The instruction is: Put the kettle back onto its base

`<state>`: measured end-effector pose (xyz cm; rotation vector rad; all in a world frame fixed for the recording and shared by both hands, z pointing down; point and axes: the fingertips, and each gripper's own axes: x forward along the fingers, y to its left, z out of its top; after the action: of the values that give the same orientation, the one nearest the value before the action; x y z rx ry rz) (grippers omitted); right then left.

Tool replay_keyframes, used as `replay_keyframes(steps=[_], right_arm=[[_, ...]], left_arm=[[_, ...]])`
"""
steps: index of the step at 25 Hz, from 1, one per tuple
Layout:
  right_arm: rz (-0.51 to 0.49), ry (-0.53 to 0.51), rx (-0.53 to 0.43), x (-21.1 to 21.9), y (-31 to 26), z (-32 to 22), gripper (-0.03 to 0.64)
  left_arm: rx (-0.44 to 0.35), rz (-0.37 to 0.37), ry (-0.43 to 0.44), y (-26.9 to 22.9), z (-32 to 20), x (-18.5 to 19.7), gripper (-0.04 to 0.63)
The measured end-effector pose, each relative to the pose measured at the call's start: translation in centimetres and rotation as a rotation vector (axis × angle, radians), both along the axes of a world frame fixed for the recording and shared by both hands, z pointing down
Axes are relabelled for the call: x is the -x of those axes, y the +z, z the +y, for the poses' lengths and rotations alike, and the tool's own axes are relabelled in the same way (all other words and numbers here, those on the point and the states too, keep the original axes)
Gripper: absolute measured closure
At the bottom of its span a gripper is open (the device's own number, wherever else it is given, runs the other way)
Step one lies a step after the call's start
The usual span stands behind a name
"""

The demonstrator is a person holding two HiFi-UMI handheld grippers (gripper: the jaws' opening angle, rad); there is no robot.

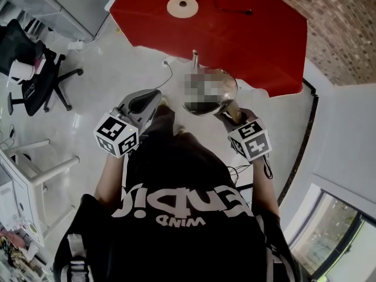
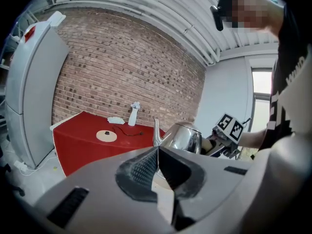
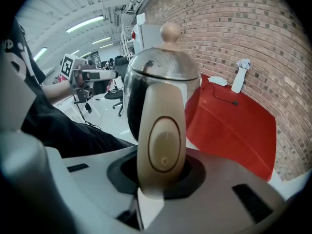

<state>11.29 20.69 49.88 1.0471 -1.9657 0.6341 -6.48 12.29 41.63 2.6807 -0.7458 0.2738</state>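
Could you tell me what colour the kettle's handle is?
A cream handle, clearest in the right gripper view.

The right gripper (image 1: 233, 114) held the steel kettle (image 1: 224, 90) by its handle, in the air at the near edge of the red table (image 1: 252, 40), its spout towards the table. The round base (image 1: 183, 6) lay well apart near the table's far edge, a dark cord (image 1: 226, 9) running from it. The left gripper (image 1: 155, 95) hung just beside the kettle over the pale floor (image 1: 117, 69), clear of it.
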Motion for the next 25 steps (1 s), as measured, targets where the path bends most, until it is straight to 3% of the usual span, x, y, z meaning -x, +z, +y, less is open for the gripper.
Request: replay_keyframes(steps=[11, 25], right_arm=[[0.001, 0.037, 0.004, -1.6, 1.0, -3.8, 0.540], [-0.010, 0.037, 0.024, 0.0, 1.3, -14.9, 0.540]], left_arm=[[0.003, 0.000, 0.035, 0.8, -5.0, -1.4, 0.580], [0.028, 0.003, 0.046, 1.5, -16.5, -0.7, 0.580]])
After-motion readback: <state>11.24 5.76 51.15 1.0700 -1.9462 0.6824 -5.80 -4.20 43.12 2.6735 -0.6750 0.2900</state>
